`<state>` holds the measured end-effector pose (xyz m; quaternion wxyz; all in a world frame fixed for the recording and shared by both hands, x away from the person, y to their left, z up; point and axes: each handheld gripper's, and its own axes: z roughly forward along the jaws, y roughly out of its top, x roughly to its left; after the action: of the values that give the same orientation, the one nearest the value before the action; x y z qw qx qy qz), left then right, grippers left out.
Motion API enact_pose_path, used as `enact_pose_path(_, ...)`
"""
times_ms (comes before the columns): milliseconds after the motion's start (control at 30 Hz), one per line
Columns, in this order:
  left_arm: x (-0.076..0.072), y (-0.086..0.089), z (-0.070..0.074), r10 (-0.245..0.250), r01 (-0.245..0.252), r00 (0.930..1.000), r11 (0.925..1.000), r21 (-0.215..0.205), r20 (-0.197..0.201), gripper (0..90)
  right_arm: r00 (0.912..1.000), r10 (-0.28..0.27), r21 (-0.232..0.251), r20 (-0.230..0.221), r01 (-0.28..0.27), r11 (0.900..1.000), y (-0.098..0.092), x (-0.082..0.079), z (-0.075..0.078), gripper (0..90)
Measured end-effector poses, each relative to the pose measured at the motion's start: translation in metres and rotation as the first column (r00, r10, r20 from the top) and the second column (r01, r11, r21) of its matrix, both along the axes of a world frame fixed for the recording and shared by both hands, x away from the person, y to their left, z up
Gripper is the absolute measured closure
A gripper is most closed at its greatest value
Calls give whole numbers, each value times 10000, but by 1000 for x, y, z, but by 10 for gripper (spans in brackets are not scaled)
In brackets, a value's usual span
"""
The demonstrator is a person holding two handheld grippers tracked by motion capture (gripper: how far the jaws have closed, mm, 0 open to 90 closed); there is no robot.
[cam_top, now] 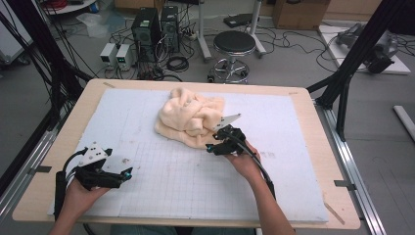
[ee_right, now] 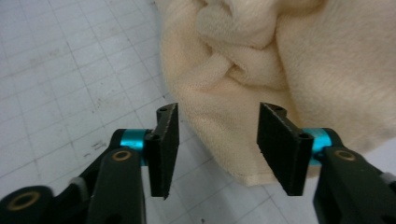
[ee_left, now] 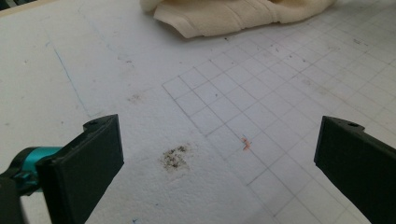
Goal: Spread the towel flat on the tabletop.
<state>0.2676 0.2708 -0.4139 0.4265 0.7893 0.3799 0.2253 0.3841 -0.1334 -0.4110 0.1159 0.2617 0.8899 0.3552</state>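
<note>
i've got a cream towel (cam_top: 192, 117) bunched in a heap on the white gridded mat (cam_top: 147, 161), far of centre on the table (cam_top: 313, 147). from how it slumps i judge it soft, light and limp: it will drape and trail once lifted, not hold any shape, and the fleecy pile should give the pads good friction, so slipping is less of a worry than grabbing several layers at once.

in the right gripper view the near edge of the towel lies flat on the mat, a thin hemmed corner poking out below thick rolled folds. that flat edge is where i'd take hold, pinching one layer low against the mat instead of biting into the knot of folds above.

my right gripper (ee_right: 218, 144) sits at the towel's near right edge, jaws spread with that edge between them, not yet closed on it. my left gripper (ee_left: 219, 163) hangs well apart, near left over bare mat, jaws spread wide on nothing; a dark smudge (ee_left: 175, 157) and a small red fleck (ee_left: 245, 143) mark the mat under it.

the cloth is a uniform pale peach-cream, no pattern i can make out.
</note>
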Motion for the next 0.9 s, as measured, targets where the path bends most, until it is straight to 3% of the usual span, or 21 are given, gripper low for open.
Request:
enact_pose_path(233,0,0,0,-37,37,10000,9999,105,0,17,9999,62,-730,-162,-74,9973,7,6,-15,675)
enact_pose_path(533,1,0,0,-51,51,10000,10000,85,-52,17,9997,244,-1010,-27,-246,9946,8,7,-15,851)
enact_pose_path(667,0,0,0,-40,40,10000,10000,44,-72,17,9987,432,-667,-281,-449,9968,5,2,-10,854)
enact_pose_path(900,0,0,1,-42,42,10000,10000,62,-62,17,9980,628,163,47,-629,9979,-13,-19,20,855)
